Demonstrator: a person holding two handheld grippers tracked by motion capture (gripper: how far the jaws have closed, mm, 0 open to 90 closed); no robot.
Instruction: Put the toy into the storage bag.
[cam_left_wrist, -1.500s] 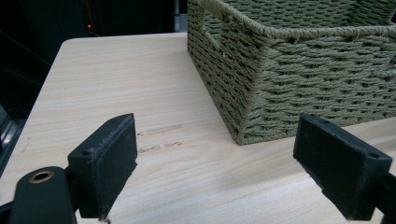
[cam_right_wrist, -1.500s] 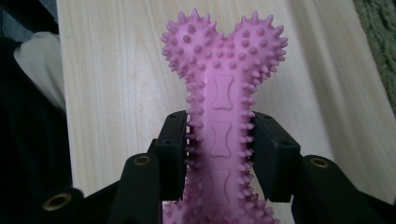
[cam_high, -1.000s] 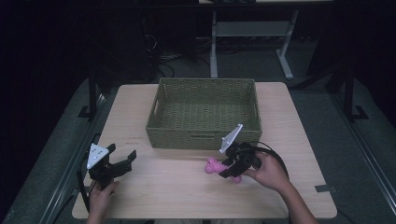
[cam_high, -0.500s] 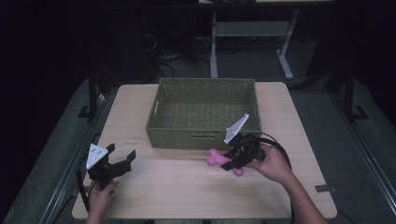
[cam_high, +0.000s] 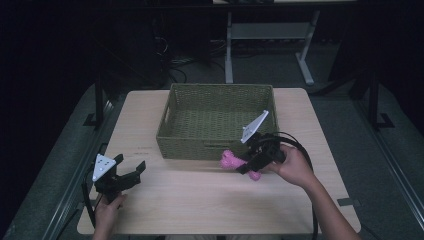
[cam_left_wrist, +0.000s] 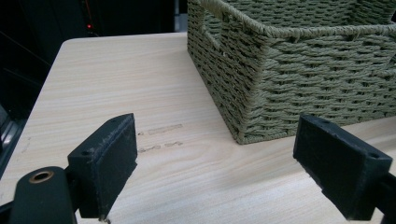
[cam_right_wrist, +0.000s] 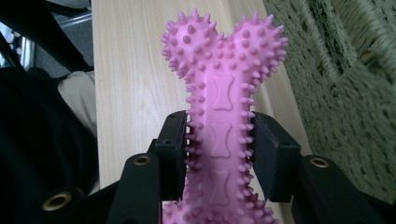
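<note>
Count: one woven basket (cam_high: 220, 120), one pink spiked bone toy (cam_high: 231, 161), two grippers, one light wood table (cam_high: 200, 200).

Right gripper (cam_high: 248, 166) is clamped on the bone's shaft. High view puts it just near of the basket's near wall, right of centre, with one knobbed end sticking out left past the jaws and the other end poking out on the near side. The bone looks lifted off the table, but I can't tell for sure.

Right gripper view adds detail: the jaws squeeze the shaft from both sides, small bone shapes are embossed along it, and the basket weave is close at right.

Left gripper (cam_high: 131, 172) sits at the near-left of the table, jaws spread wide with nothing between them. Left gripper view shows the basket's near-left corner (cam_left_wrist: 243, 116) ahead, with faint marks on the tabletop (cam_left_wrist: 159, 137) beside it.
</note>
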